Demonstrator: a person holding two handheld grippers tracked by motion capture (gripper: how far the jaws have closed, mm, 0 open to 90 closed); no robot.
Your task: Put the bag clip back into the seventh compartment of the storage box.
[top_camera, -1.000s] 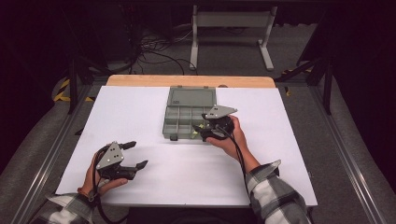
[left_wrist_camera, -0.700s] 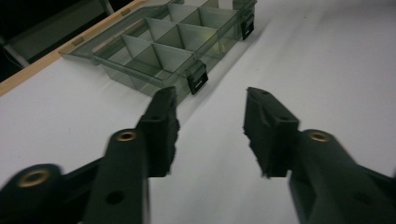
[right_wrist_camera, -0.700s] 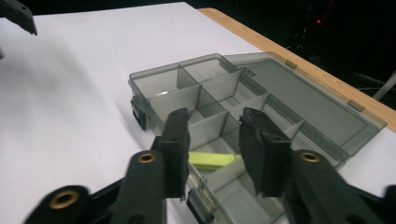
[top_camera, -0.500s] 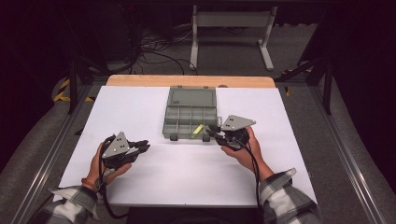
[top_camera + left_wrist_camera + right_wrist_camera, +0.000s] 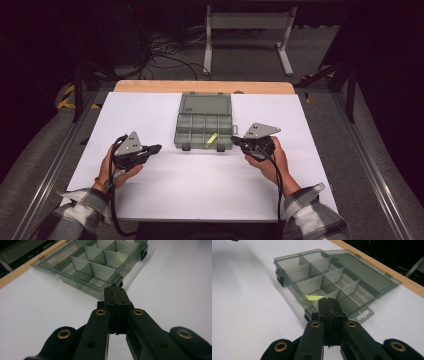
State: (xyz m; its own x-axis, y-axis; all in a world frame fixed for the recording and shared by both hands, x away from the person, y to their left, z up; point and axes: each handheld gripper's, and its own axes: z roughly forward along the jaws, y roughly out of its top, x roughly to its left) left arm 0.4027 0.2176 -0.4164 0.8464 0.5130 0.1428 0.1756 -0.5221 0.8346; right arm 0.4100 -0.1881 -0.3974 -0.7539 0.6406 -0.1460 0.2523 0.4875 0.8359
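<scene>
Since a moment ago, I've lowered my left gripper (image 5: 156, 148) and right gripper (image 5: 235, 142), fingers closed and empty, flanking the open smoky-grey plastic compartment box (image 5: 204, 121) on the white worktop (image 5: 200, 185); dark room behind.

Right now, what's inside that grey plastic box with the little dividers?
One yellow-green strip lies in a front compartment of the organizer box. The other compartments look empty, though the right gripper covers part of one.

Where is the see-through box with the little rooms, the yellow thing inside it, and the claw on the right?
Clear grey plastic compartment box (image 5: 203, 122): high view, on a middle divider.
Small yellow strip (image 5: 212, 138): high view, on its middle.
Right black claw (image 5: 235, 141): high view, on its closed tips.
</scene>
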